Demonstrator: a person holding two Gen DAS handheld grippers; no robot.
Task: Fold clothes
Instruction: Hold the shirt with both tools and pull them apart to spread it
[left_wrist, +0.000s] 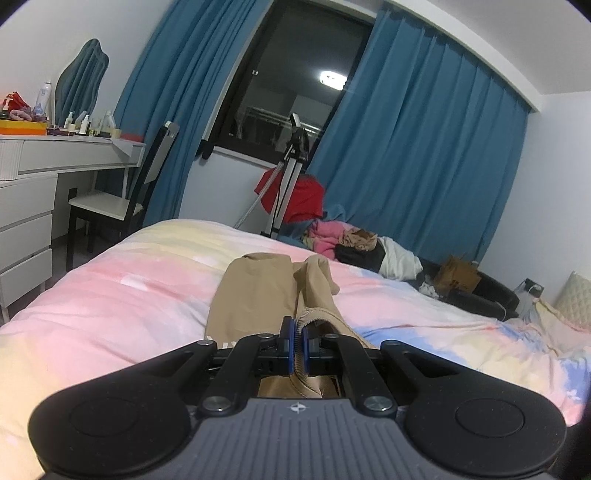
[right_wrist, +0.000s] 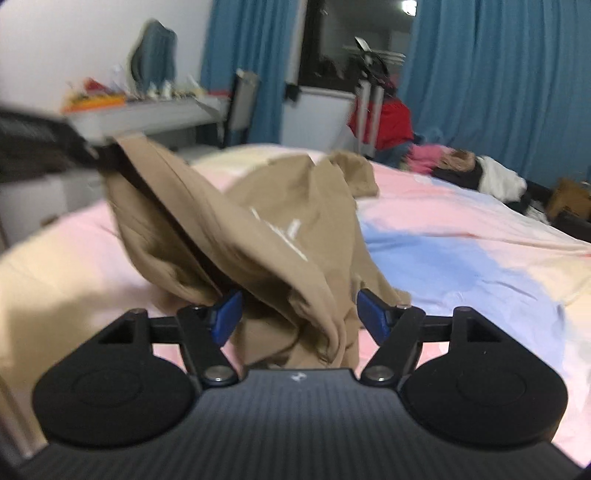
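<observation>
A tan garment (left_wrist: 255, 291) with white lettering lies on the pastel bedspread (left_wrist: 110, 295). My left gripper (left_wrist: 297, 341) is shut on the garment's ribbed edge and holds it just above the bed. In the right wrist view the same tan garment (right_wrist: 258, 236) is lifted at its left corner by the left gripper (right_wrist: 92, 153), which shows as a dark blurred shape. My right gripper (right_wrist: 299, 314) is open, with bunched tan cloth lying between its blue pads (right_wrist: 227, 314), which do not close on it.
A pile of other clothes (left_wrist: 354, 247) sits at the bed's far side. A tripod (left_wrist: 286, 184) with red cloth stands by the window. A white desk (left_wrist: 55, 162) and chair (left_wrist: 122, 199) are at the left. A black sofa (left_wrist: 491, 291) is at the right.
</observation>
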